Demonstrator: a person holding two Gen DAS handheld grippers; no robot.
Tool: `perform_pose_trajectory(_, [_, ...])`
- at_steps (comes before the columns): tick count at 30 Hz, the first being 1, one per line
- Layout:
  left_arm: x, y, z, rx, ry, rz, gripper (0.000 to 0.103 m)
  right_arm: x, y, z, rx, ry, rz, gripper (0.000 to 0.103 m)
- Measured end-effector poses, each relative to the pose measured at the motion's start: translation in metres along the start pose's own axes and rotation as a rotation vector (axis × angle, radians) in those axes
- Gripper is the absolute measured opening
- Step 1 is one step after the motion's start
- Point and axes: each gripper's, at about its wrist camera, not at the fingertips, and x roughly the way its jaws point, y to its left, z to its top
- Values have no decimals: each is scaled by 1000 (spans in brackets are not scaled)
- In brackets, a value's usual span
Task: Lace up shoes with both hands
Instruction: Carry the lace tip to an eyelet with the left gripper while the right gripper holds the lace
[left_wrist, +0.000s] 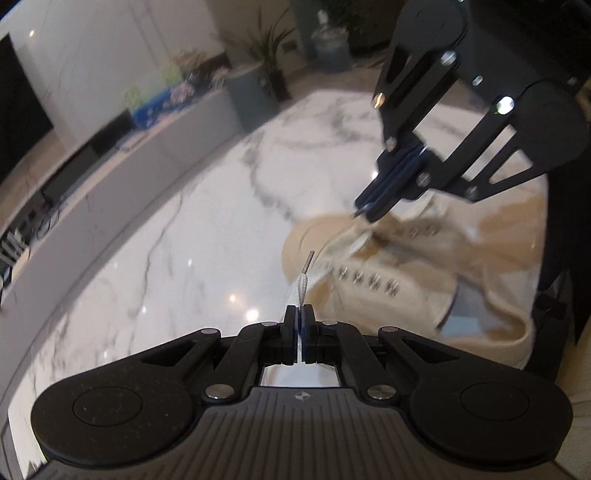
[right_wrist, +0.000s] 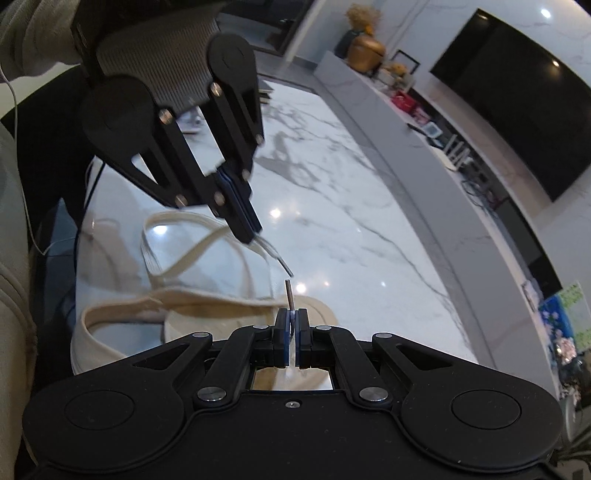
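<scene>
Nearest the lens, the left tool (left_wrist: 298, 314) was pinched shut on one end of the cream lace (left_wrist: 295, 291), its metal aglet (left_wrist: 307, 261) standing straight out past the fingertips. Across from it, the right tool (left_wrist: 364, 214) was likewise clamped on the other lace end (right_wrist: 291, 314), with that end's metal tip (right_wrist: 287, 293) poking up just beyond its closed fingers. Judging by the rows of metal eyelets (left_wrist: 369, 279) that showed bare along the flaps, the lacing looked barely started: both ends were in hand, a slack loop of lace (right_wrist: 192, 236) hung loose behind the left tool, and nearly all the threading seemed left to do. Ahead of the left tool and to its right, the beige canvas shoe (left_wrist: 424, 266) lay on the marble bench (left_wrist: 166, 240), toe cap just beyond the aglet; the right tool hovered directly over the shoe's lowest eyelets, its tip close to the tongue
</scene>
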Motion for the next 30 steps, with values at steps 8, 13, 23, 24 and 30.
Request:
perform_pose_trajectory(8, [4,13,-14,-85,-19,-6,1,23,-2,0,-8,71,34,1])
perform_pose_trajectory(13, [-20,8,-5,-66,-135,-106,1,29,-13,-5,28,88,24,1])
perform_pose_trajectory(23, [-23,-40,32,88,-205,-222,1,16,-43,-14,85,93,15,1])
perform_pose_trajectory(24, [-18,-43,34,92,-203,-220,1,14,-43,-12,80,92,23,1])
perform_pose_trajectory(30, [3,-47,34,50,-193,-207,2,11,-32,-7,28,85,60,1])
